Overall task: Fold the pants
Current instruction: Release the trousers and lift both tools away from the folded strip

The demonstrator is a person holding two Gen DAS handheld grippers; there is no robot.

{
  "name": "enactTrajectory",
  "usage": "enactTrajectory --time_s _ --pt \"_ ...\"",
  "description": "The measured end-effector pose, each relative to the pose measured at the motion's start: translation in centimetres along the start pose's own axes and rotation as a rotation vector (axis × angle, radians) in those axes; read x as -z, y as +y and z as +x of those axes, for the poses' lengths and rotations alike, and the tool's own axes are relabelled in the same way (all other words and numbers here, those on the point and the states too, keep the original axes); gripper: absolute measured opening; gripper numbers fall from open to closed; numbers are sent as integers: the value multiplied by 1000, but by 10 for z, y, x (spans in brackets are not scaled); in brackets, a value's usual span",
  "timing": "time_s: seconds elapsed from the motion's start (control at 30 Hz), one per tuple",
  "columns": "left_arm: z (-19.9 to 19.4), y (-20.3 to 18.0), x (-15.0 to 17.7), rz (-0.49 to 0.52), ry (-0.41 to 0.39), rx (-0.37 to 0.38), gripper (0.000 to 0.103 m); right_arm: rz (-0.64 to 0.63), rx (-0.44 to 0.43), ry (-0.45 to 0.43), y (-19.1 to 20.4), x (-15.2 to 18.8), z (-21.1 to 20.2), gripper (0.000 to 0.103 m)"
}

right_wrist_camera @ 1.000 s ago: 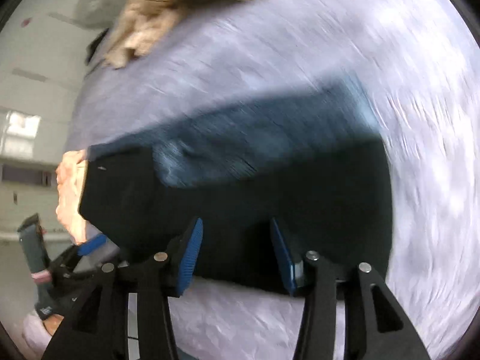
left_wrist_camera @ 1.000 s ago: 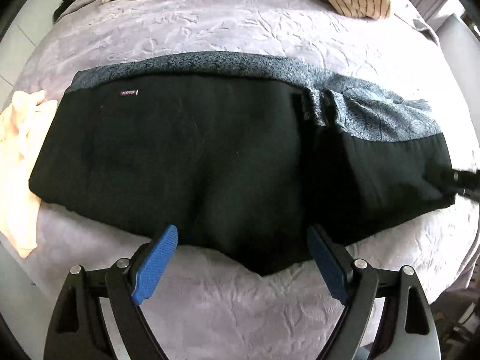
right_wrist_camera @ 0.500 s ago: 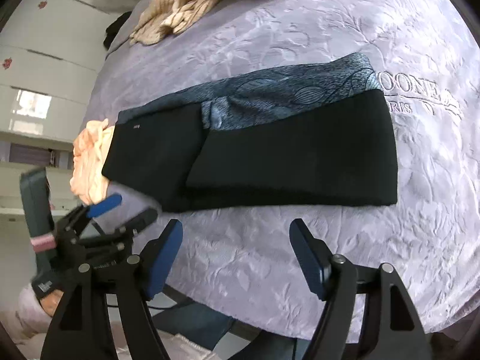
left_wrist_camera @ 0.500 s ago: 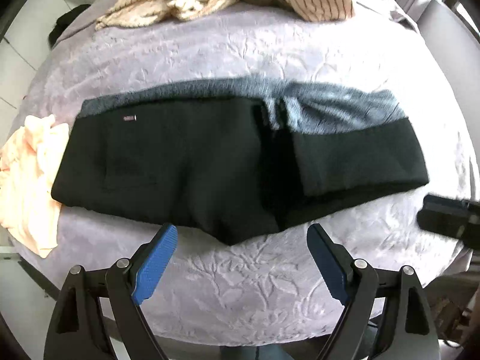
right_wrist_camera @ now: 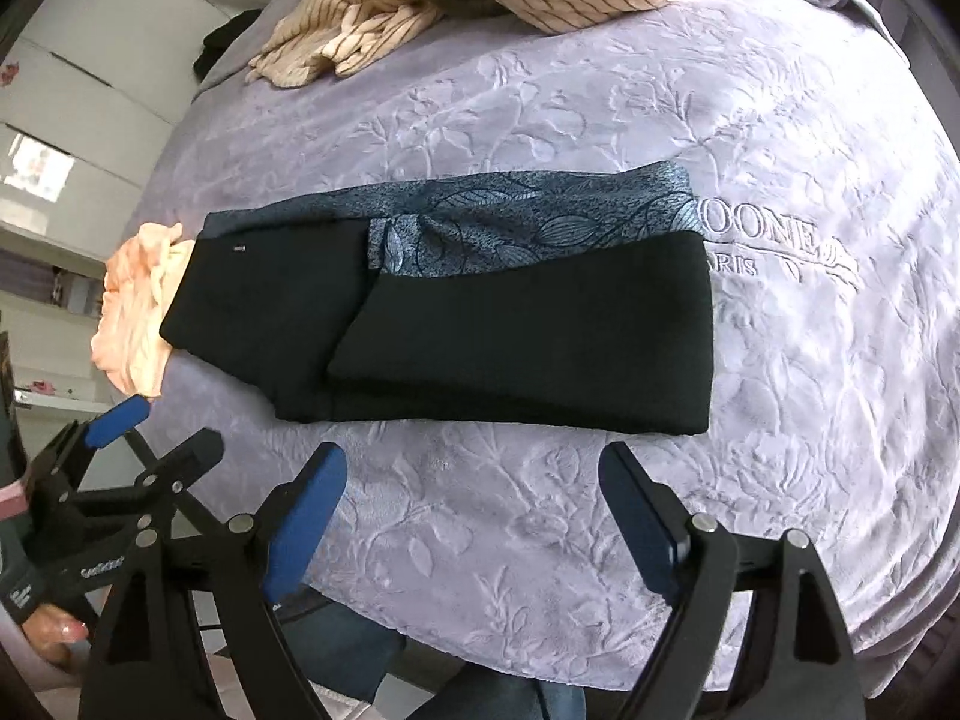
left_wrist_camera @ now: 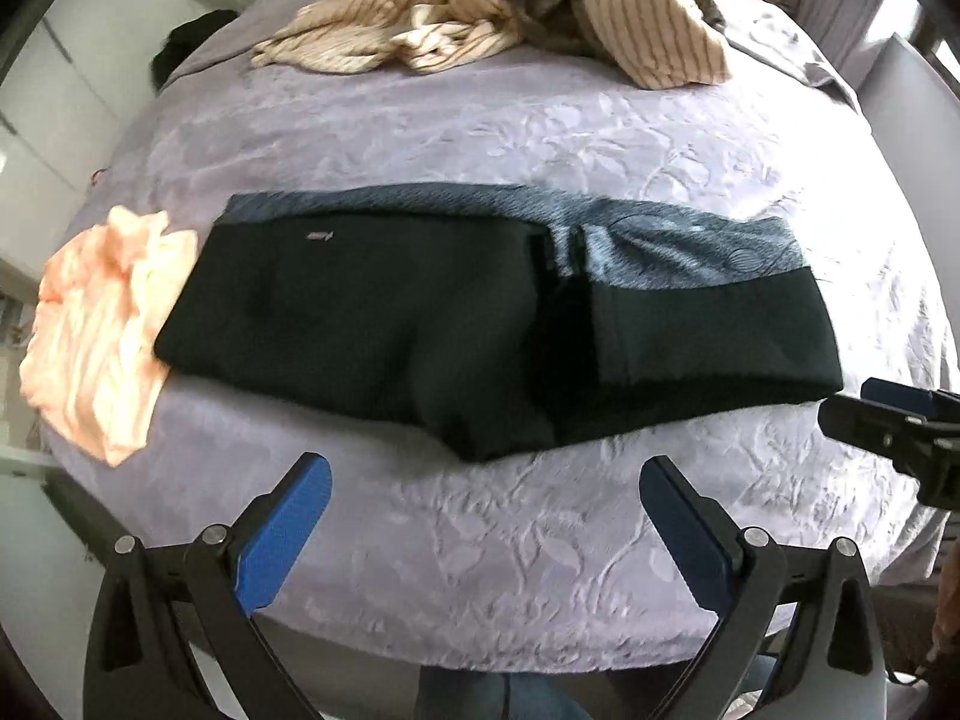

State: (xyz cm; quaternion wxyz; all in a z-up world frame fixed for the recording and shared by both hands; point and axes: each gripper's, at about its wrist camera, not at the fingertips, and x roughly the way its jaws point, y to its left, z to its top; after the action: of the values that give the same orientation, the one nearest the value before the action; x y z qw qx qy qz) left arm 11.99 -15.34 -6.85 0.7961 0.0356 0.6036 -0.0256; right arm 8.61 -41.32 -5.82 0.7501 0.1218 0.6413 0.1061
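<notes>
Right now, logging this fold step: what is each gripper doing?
Left gripper: open, holding nothing.
Right gripper: open, holding nothing; the pants lie free.

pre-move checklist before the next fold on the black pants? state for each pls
1. Left gripper open, holding nothing: ok.
2. Right gripper open, holding nothing: ok.
3. Both grippers off the black pants, over bare bedspread: ok.
4. Pants lying flat, one end already folded over: ok.
5. Peach garment touches the pants' left end; could snag on a fold there: not ok.
6. Striped clothes pile well away: ok.
</notes>
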Motion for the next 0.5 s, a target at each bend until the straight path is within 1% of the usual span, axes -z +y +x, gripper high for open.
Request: enactTrajectory --time_s 0.13,0.23,0.37,0.5 --pt "-4 15 6 -30 -10 -25 103 -26 15 8 11 0 7 89" --pt "-5 29 6 -37 -17 -28 103 -34 19 -4 22 1 7 89" --pt "1 46 6 8 -17 -14 103 -8 43 -7 35 5 13 89" --pt "6 74 1 48 -22 1 103 64 57 -8 51 11 23 89"
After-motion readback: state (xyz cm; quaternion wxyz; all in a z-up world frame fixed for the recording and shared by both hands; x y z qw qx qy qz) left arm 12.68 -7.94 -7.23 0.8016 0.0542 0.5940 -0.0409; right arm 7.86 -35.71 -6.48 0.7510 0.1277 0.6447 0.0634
